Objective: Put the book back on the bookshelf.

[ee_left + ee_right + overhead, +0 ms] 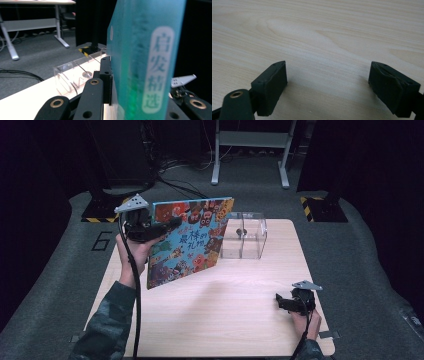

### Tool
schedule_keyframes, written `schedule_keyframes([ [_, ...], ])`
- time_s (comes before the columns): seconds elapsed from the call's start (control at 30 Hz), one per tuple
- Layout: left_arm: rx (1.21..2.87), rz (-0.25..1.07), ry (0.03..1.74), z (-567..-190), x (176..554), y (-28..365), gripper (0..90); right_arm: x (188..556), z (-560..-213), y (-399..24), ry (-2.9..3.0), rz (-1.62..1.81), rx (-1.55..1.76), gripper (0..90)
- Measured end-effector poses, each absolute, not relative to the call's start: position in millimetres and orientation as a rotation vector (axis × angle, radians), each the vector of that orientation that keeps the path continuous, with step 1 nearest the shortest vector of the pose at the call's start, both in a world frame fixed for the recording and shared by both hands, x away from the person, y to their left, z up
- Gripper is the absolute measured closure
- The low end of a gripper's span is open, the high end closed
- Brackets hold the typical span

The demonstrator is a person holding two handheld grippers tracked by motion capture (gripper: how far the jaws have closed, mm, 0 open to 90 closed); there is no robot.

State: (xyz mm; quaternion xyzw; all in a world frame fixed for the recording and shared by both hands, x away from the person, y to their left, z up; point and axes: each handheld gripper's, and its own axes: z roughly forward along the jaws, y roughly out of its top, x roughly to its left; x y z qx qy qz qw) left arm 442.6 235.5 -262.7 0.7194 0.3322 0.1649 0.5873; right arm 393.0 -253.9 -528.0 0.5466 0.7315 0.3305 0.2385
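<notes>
A colourful picture book [192,240] with a teal edge is held upright and tilted above the left half of the wooden table [225,320]. My left gripper [172,224] is shut on its left edge, near the top. In the left gripper view the book's teal spine [150,62] with white characters stands between the jaws of the left gripper [140,82]. My right gripper [282,301] rests low at the table's front right, open. In the right gripper view the right gripper [328,82] has only bare wood [312,30] between its pads.
A clear plastic box [244,236] [72,75] with a small dark thing inside stands at the table's far middle, just right of the book. Beyond the table lie grey carpet, cables [180,182], a white desk frame [250,150] and yellow-black striped bases [320,207].
</notes>
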Motion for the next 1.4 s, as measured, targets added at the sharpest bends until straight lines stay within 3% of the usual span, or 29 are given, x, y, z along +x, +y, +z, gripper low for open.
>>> schedule_keyframes([
  [0.53,1.573,0.533,0.879,-264.1,444.6,230.6,80.6,393.1,-528.0,-253.4,1.994,0.907,1.51,14.7],
  [1.4,1.558,0.596,0.913,-278.2,470.9,196.2,80.5,393.5,-528.1,-253.9,1.989,0.903,1.509,14.7],
])
